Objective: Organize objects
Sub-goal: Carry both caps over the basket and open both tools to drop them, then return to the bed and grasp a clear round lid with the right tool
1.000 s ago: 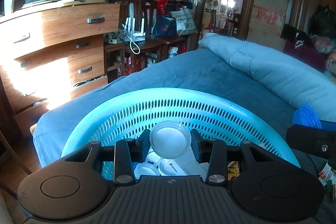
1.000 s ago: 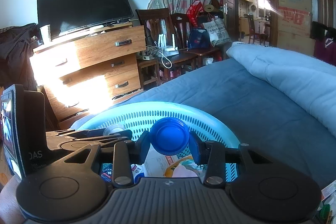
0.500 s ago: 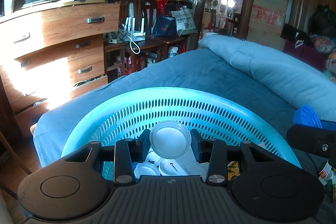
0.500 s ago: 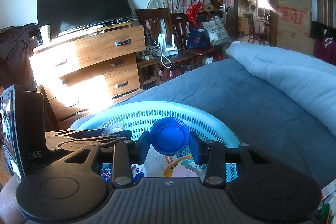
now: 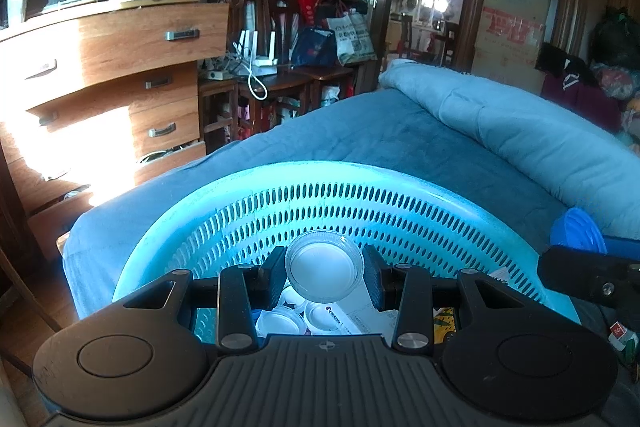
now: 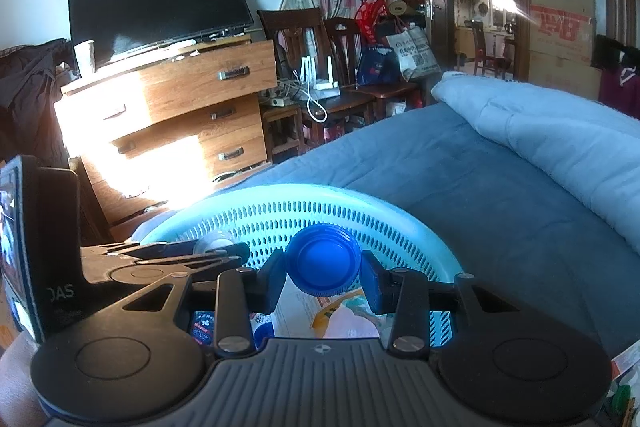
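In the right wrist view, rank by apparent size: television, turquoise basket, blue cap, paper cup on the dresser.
1. turquoise basket, partly hidden
2. television
3. blue cap, enlarged by nearness
4. paper cup

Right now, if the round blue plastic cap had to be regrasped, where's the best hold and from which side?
Across the round blue plastic cap's ribbed rim, pads on opposite sides, coming in from the near side above the turquoise perforated plastic basket. The right tool already pinches it this way; its open face looks toward the camera, leaving the rim reachable.
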Motion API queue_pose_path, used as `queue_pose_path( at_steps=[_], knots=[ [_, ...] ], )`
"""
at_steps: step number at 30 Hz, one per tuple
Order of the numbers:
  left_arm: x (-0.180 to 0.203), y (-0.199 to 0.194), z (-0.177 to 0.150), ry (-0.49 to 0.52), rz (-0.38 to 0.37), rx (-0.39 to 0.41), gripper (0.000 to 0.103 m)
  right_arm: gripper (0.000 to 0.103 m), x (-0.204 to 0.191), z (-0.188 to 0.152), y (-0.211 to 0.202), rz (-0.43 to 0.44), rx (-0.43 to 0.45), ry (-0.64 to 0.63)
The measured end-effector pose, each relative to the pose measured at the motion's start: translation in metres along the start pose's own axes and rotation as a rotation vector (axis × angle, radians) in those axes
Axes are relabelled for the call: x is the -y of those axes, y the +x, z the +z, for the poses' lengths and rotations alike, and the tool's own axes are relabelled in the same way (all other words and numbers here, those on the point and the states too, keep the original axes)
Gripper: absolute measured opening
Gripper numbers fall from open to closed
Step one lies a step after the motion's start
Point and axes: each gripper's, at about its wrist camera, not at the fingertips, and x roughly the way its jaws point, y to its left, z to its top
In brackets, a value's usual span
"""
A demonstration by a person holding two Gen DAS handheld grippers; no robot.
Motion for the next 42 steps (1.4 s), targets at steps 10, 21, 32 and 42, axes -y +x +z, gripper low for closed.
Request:
queue_pose_path(
  at_steps=[10, 21, 32, 42],
  knots=[
    [0.005, -0.005, 0.005, 0.023, 0.032, 0.047, 0.087, 0.067, 0.010, -0.001, -0.005, 0.017, 0.045, 0.036],
    [0.106, -0.066, 0.001, 0.135, -0.202, 0.219, 0.093, 0.088, 0.181, -0.133, -0.113, -0.399, 0.183, 0.312],
    [0.265, -0.046, -0.098, 0.440, -0.539, 0.064, 0.092, 0.066, 0.343, -0.267, -0.099, -0.540, -0.026, 0.412],
    [0.328, -0.017, -0.142, 0.528, -0.643, -0.008, 0.091, 0.050, 0.408, -0.271, -0.065, -0.481, 0.020, 0.501]
  ],
)
